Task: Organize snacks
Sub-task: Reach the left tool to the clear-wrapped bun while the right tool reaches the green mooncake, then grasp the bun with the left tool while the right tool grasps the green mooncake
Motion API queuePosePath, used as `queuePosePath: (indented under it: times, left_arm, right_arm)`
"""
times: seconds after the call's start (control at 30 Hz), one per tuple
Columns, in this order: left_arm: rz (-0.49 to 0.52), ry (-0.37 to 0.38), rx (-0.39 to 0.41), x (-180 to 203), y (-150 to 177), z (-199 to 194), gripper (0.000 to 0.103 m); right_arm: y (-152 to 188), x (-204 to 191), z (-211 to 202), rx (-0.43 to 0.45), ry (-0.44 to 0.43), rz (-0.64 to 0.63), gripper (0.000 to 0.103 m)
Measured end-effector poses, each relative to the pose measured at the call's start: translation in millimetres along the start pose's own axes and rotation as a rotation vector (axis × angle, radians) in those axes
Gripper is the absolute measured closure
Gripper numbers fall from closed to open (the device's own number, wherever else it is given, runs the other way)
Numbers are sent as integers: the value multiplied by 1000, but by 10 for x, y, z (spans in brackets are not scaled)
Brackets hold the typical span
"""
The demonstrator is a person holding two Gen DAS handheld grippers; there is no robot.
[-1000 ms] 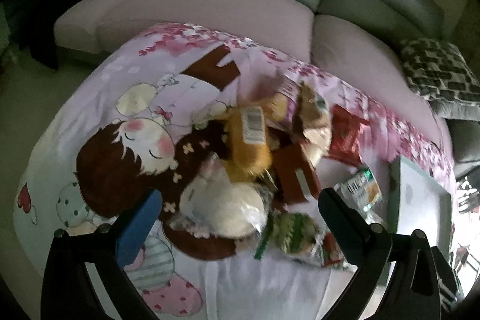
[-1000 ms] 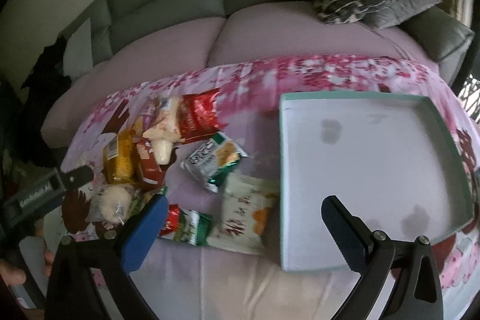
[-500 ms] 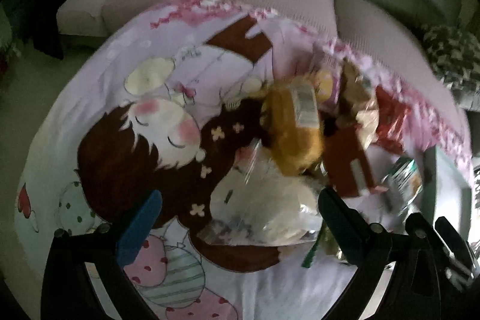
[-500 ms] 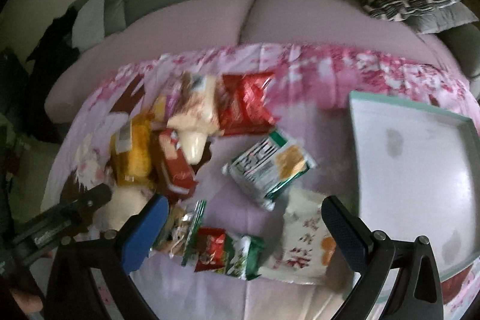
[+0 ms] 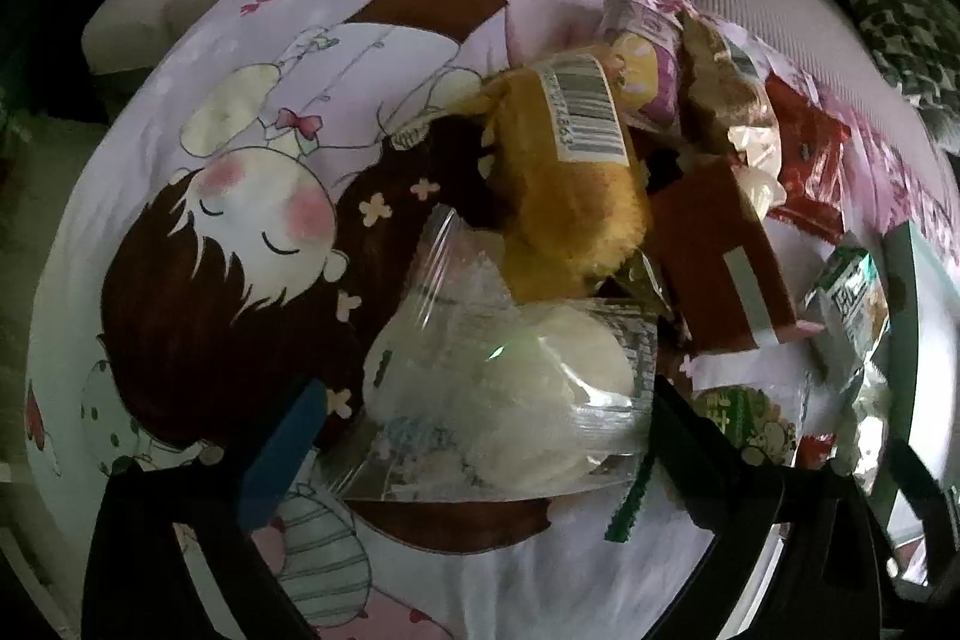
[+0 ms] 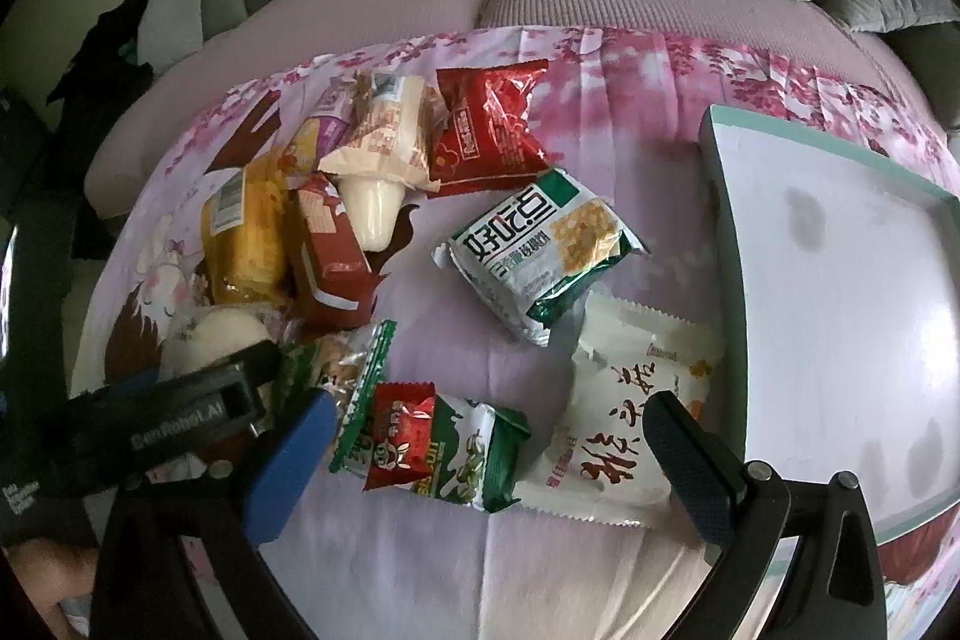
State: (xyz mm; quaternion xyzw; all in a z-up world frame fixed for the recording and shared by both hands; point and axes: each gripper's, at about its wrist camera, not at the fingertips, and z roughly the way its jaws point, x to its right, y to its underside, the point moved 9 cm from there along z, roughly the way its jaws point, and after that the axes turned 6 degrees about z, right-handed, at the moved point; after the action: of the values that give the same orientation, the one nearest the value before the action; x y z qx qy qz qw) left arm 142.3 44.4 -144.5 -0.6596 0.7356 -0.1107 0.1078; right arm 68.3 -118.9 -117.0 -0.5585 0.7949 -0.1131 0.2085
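A: Where is the left hand-held gripper [image 5: 474,451]?

B: Low over the clear bag with the pale bun [image 5: 510,388]. Its jaws stand wide apart, one on either side of the bag; I cannot tell whether the fingers touch the plastic. From the right wrist view the same bun bag [image 6: 210,334] shows just past the left tool's black body.

A: And the right hand-held gripper [image 6: 486,454]?

B: Also spread wide, gripping nothing. Between its fingers lie the small red packet [image 6: 399,424], which rests on the green seed packet [image 6: 474,460], and the white packet with red characters [image 6: 630,418].

A: The rest of the snacks?

B: Heaped on the cartoon-print cloth [image 6: 624,124]: a yellow cake pack with a barcode label [image 5: 570,160], a brown-red box [image 6: 327,244] beside it, a red foil bag [image 6: 486,124] farther back, and a green-and-white cracker pack [image 6: 540,250] lying alone nearer the tray.

A: The tray?

B: The teal-rimmed white tray [image 6: 717,196] sits to the right of the snacks, with no snack inside it.
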Motion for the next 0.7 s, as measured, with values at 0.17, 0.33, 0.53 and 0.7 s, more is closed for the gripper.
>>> queuePosePath:
  times: [0.17,0.33,0.53,0.7]
  left_arm:
    - [-11,51,12,40,-7,-26,25]
    - [-9,59,19,69,-30,-41,34]
    - [-36,11,16,-153,38,-129,34]
    - [-98,-14,6,-422,86,-94,34]
  right_arm:
    - [-13,-45,-63,15,-11,-9,0]
    - [-4,-159,-63,21,-28,-50,0]
    - [42,-404,-60,42,-36,-146,0]
    - [97,-572,-34,53,-22,-226,0]
